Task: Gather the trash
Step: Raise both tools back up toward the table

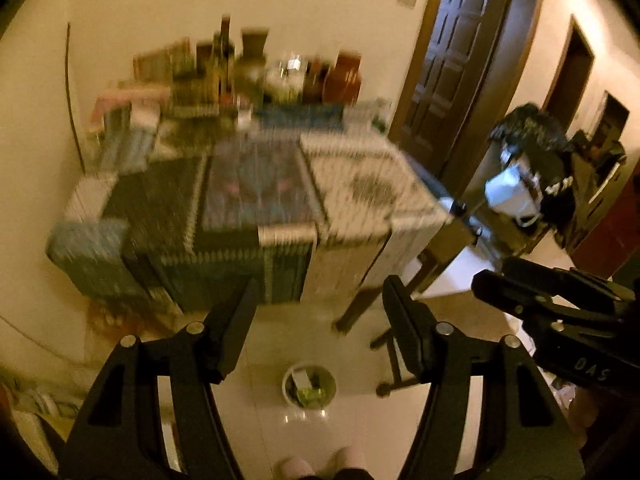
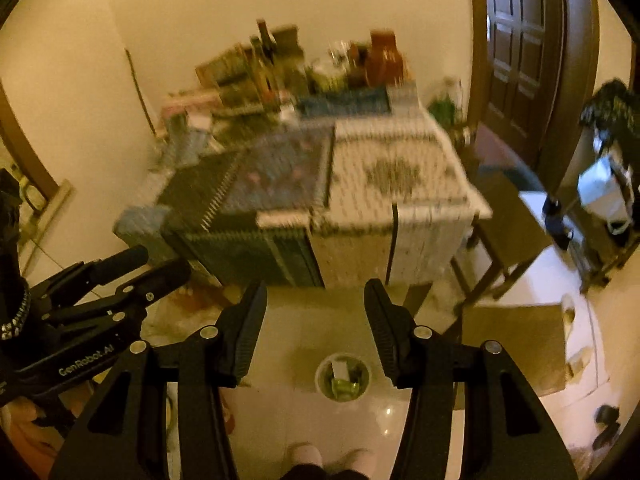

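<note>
Left tongs (image 1: pixel 318 300) and right tongs (image 2: pixel 316 300) spread, empty, above trash bin (image 2: pixel 343 376); cardboard (image 2: pixel 516 344) only in right view

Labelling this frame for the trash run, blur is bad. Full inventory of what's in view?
table: 1, patchwork cloth, dark and white, against far wall
bottles and jars: several, blurred, count unclear, back of table
trash bin: 1, pale, on floor before table, white and green items inside
door: 1, dark brown, right of table
cardboard sheet: 1, brown, flat on floor at right
rack: 1, dark, cluttered, far right
feet: 2, pale footwear, bottom edge
left tool: 1, black, open, empty
right tool: 1, black, open, empty
</note>
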Demonstrator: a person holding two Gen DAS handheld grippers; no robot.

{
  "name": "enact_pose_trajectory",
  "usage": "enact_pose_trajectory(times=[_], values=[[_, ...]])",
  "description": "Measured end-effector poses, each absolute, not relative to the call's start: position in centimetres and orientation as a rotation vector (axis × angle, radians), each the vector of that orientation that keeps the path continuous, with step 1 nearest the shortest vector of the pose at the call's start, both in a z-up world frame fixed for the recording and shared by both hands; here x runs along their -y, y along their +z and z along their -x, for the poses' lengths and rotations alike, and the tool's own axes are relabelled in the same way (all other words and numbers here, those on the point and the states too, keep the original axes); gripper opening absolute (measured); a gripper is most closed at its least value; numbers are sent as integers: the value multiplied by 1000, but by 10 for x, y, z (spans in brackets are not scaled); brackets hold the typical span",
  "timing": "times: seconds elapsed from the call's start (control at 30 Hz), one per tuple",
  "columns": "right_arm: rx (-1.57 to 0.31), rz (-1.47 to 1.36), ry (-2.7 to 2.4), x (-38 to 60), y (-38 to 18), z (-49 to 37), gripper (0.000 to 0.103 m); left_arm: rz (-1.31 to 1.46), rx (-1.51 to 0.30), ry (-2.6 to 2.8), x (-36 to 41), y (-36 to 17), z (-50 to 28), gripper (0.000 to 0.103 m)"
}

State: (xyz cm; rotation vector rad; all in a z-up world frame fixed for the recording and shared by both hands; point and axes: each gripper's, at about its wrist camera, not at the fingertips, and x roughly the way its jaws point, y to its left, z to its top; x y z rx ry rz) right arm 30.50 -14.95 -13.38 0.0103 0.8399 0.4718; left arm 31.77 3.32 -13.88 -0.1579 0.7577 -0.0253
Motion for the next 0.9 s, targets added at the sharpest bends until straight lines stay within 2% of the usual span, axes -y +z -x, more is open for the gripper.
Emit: enact_pose_trajectory(times=[0.17, 0.33, 0.43, 0.47, 0.53, 0.57, 0.6, 0.7, 0.9], values=[[-715, -11, 458, 146, -81, -279, 59, 128, -644, -47, -33, -79, -289, 64], [-624, -15, 445, 142, -48, -258, 61, 103, -546, -52, -42, -37, -264, 64], [-564, -12, 434, 139, -32, -247, 71, 98, -493, -45, -50, -21, -251, 67], [-548, -10, 431, 139, -30, -246, 75, 96, -474, -36, -52, -16, -248, 70], [-515, 1, 425, 137, -22, -243, 76, 100, -447, -23, -57, -8, -243, 80], [-501, 10, 420, 136, -18, -241, 76, 106, -433, -15, -60, -4, -241, 91], [-489, 18, 414, 136, -15, -242, 79, 113, -421, -8, -63, -3, -242, 98], [-442, 22, 389, 134, -9, -246, 95, 132, -386, -4, -72, 3, -244, 99], [-407, 20, 381, 135, -10, -275, 98, 109, -374, 34, -75, 6, -271, 99]])
